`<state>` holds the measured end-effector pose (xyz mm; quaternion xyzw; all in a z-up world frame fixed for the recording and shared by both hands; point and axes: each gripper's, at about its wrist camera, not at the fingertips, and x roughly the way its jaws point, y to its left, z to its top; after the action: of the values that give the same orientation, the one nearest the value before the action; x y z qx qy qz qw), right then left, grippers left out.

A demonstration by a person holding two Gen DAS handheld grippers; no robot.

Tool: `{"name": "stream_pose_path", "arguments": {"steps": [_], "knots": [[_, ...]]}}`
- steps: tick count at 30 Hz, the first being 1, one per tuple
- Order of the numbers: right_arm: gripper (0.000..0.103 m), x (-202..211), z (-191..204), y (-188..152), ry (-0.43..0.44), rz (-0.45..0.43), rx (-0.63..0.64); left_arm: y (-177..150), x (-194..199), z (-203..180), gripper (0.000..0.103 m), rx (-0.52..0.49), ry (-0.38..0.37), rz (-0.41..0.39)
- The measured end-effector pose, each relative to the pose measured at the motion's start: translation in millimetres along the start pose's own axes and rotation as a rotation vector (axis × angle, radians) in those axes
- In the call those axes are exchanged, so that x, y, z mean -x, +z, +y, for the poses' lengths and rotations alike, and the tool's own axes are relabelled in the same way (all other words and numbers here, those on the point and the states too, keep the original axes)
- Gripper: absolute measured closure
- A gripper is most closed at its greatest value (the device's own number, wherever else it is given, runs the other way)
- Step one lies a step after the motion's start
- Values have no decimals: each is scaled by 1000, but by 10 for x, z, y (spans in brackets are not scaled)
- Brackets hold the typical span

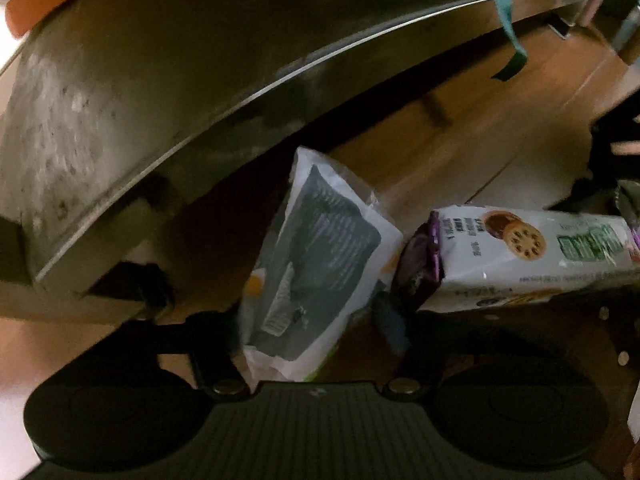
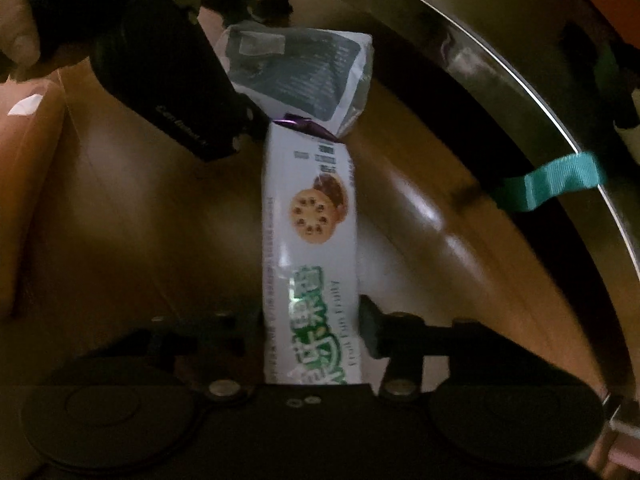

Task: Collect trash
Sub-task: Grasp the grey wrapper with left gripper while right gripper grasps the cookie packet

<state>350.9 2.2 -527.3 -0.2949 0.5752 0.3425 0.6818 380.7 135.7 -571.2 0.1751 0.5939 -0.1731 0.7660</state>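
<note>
From the left wrist, the left gripper (image 1: 312,320) pinches a grey-and-white pouch (image 1: 316,264) over the wooden floor (image 1: 480,136), a metal-edged table (image 1: 132,92) looming beside it. From the right wrist, the right gripper (image 2: 314,324) clamps a cookie wrapper (image 2: 308,216), its tip touching the pouch (image 2: 296,72); a teal strap (image 2: 552,180) hangs from the table rim.

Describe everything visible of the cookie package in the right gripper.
The cookie package is a long, narrow, white glossy wrapper with a chocolate-chip cookie picture, green lettering and a crumpled purple end. The right gripper holds it at the lettered end, fingers closed on its sides, so it points away from the camera above a wooden floor. Its purple end meets the white-and-dark pouch held in the left gripper; the blur hides whether they actually touch.
</note>
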Motion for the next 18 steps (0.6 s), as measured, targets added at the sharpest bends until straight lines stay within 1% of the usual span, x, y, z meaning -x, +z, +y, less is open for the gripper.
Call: {"name": "stream_pose_path", "arguments": {"steps": [2, 3, 4, 5, 6, 8, 9, 10, 12, 14, 15, 18], "knots": [[64, 3, 14, -9, -13, -1, -8, -12, -10, 14, 45, 26, 1, -8], [65, 16, 19, -22, -16, -4, -18, -4, 2, -22, 49, 41, 0, -8], [66, 24, 27, -33, -18, -4, -29, -10, 15, -16, 56, 58, 0, -12], [66, 33, 34, -50, -23, -2, -39, -19, 32, -8, 59, 72, 1, -16], [67, 50, 47, -66, -31, 1, -50, -25, 44, 2, 68, 87, 4, -20], [68, 96, 75, -118, -46, 6, -78, -43, 75, 33, 71, 127, -1, -23], [72, 108, 73, -140, -51, 8, -91, -52, 85, 45, 75, 146, -6, -25], [72, 136, 82, -169, -55, 12, -108, -64, 92, 54, 78, 169, -10, -27], [73, 213, 98, -237, -70, 14, -149, -102, 119, 63, 81, 213, -14, -22], [75, 332, 101, -308, -65, 12, -210, -138, 200, 56, 82, 247, -27, -26], [81, 394, 108, -342, -63, 12, -232, -156, 268, 62, 82, 258, -36, -25], [81, 613, 134, -445, -70, 18, -288, -204, 454, 10, 82, 253, -53, -22]]}}
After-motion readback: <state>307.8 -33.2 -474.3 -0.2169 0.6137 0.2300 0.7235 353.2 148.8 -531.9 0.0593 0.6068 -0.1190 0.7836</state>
